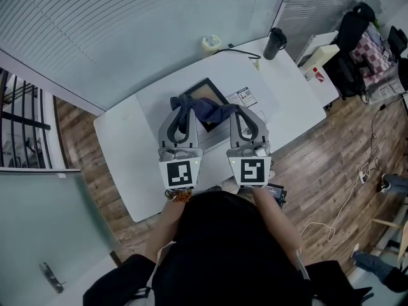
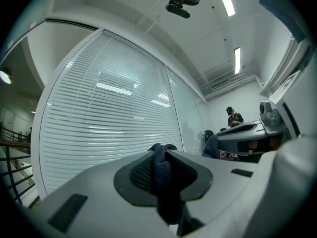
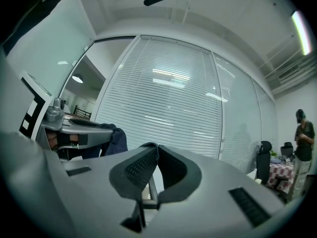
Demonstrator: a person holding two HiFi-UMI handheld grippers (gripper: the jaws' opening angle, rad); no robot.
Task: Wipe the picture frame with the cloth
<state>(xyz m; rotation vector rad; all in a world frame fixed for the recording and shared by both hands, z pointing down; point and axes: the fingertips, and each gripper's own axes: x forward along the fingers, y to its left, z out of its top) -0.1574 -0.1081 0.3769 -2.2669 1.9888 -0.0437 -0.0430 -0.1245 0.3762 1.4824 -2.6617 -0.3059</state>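
Over the middle of a white table [image 1: 127,145], two hand-held grippers point away from the person, side by side. At left, the left gripper [image 1: 181,107] has its jaws nearly closed, clamping a thick fold of dark blue cloth [image 1: 207,110]. The cloth stretches rightward between the two grippers, draped across the near part of the dark picture frame [image 1: 207,87], which lies flat toward the table's far edge. At right, the right gripper [image 1: 239,111] is closed tight, apparently pinching a thin edge of the cloth. The cloth seems gathered and in place, but whether it presses on the frame is unclear. The wiping strokes appear still to come.
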